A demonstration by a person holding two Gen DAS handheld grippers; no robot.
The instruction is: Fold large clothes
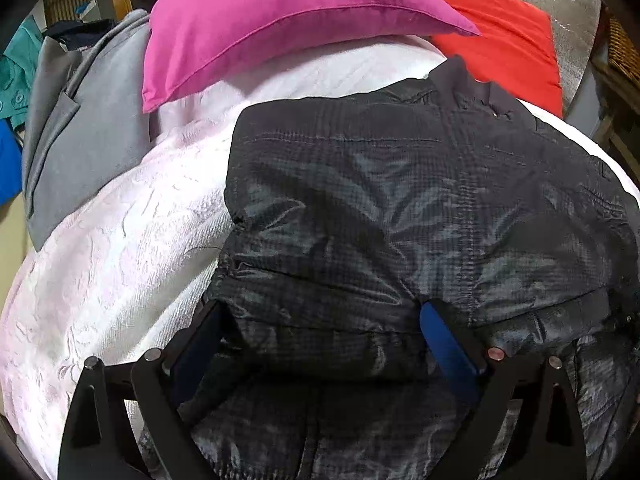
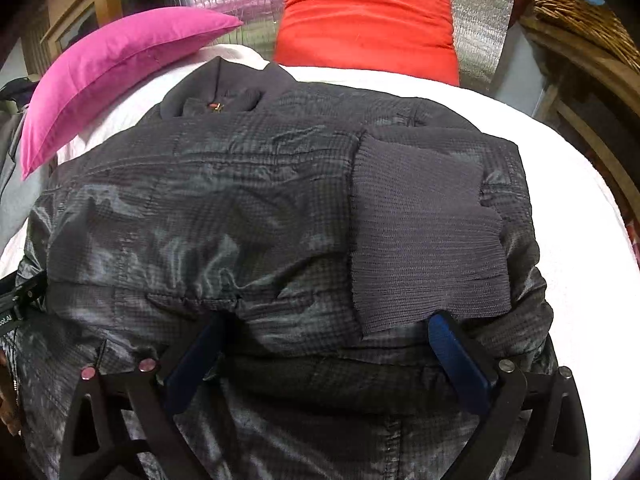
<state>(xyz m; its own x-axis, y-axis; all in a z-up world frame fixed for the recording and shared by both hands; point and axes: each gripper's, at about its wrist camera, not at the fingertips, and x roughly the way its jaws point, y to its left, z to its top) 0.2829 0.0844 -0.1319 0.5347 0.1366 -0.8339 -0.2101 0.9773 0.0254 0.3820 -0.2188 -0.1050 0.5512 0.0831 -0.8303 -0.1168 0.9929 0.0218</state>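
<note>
A dark grey checked padded jacket lies on a white bedspread, collar at the far end. It also fills the right wrist view, where a ribbed knit cuff lies folded over its right side. My left gripper stands open with its blue pads wide apart around a raised fold at the jacket's near edge. My right gripper stands open the same way, its blue pads either side of a thick fold, the fingertips tucked under the fabric.
A pink pillow and a red pillow lie at the head of the bed against a silver quilted panel. Grey and teal clothes pile up at the left. A wicker basket on a wooden stand is at the right.
</note>
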